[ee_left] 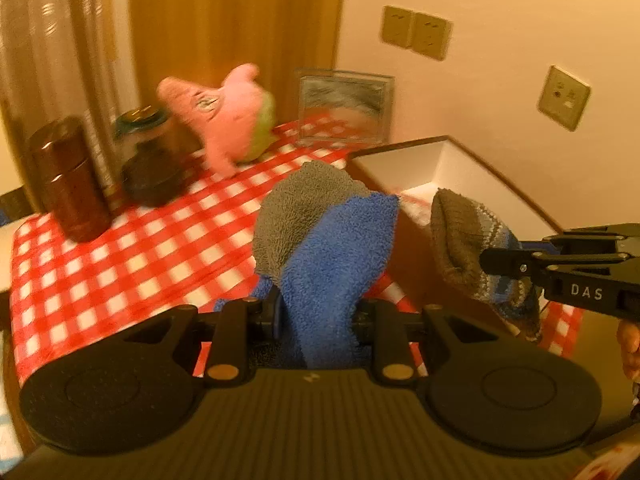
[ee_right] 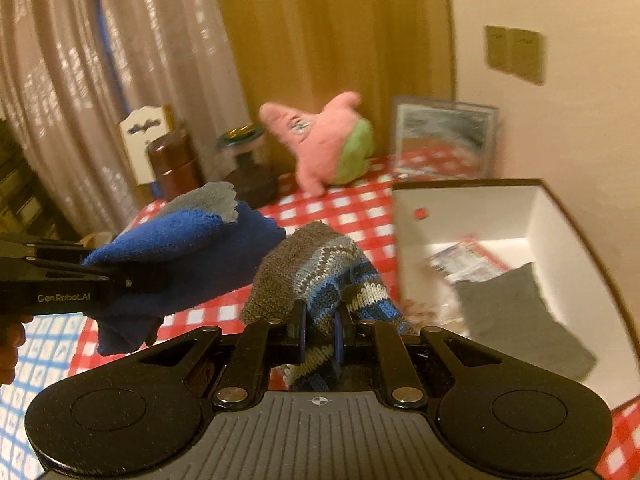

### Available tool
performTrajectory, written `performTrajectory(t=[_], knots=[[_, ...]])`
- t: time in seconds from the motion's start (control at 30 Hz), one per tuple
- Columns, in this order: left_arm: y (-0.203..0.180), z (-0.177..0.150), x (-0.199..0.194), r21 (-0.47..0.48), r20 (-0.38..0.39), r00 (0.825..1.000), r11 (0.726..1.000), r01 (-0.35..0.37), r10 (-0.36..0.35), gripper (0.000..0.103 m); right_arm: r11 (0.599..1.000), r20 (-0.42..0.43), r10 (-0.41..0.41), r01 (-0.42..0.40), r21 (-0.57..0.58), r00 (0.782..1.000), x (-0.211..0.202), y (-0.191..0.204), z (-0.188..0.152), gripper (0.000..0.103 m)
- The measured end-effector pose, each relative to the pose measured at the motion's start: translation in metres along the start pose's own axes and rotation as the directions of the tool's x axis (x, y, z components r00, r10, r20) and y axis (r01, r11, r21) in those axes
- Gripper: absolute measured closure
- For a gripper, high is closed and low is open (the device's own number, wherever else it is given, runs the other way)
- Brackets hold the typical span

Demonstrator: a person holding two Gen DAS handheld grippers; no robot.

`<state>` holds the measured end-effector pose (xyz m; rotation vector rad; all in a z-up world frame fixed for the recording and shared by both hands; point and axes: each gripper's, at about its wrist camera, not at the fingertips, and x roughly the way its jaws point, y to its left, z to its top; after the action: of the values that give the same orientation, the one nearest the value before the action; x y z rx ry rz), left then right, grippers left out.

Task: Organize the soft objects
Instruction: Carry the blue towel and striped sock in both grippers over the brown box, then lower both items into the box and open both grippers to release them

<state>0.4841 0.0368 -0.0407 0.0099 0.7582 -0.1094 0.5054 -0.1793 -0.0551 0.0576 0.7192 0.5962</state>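
In the left wrist view, the left gripper [ee_left: 316, 316] at lower centre clamps a blue-and-grey fuzzy sock [ee_left: 324, 236], which hides its fingertips. In the right wrist view, the right gripper [ee_right: 320, 328] pinches a striped knitted sock [ee_right: 316, 276] at centre; the box [ee_right: 568, 216] at right is blurred.

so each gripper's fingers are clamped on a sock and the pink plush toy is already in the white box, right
Not quite. The pink plush toy is not in the white box; it stands on the checked tablecloth behind it, as the right wrist view shows. The rest holds: the left gripper grips the blue and grey sock, the right gripper the striped knit sock.
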Motion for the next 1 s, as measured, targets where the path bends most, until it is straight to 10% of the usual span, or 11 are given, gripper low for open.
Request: performTrajectory(t=[0.47, 1.0], knots=[[-0.09, 0.058, 0.053, 0.096, 0.025, 0.987, 0.983, 0.155, -0.159, 0.081, 0.981, 0.047, -0.168, 0.162, 0.109, 0.985, -0.036, -0.086, 0.011, 0.09], [-0.145, 0.108, 0.141, 0.136, -0.039, 0.989, 0.98, 0.148, -0.144, 0.08, 0.957, 0.023, -0.211, 0.201, 0.207, 0.977, -0.01, -0.162, 0.028, 0.09]])
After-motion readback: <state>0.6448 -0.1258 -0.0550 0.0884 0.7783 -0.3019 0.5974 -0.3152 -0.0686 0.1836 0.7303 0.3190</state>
